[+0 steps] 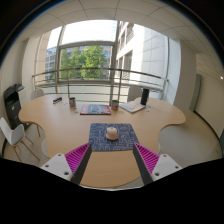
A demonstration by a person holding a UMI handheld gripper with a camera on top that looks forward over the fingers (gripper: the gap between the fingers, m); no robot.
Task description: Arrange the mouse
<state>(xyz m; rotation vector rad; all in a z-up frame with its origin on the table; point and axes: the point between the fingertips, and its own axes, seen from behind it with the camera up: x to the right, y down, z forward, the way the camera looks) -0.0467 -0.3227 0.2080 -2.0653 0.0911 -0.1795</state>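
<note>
A small beige mouse [112, 132] sits near the middle of a dark patterned mouse mat [111, 137] on a round wooden table [60, 125]. My gripper [112, 158] is open and empty. Its fingers, with magenta pads [77, 156], stand wide apart at the near side of the mat. The mouse lies beyond the fingertips, centred between them.
On the far side of the table are a laptop or book [95, 108], an upright dark device [144, 97], a cup [72, 101] and papers [131, 105]. Chairs [14, 135] stand at the left. A window wall with a railing is behind.
</note>
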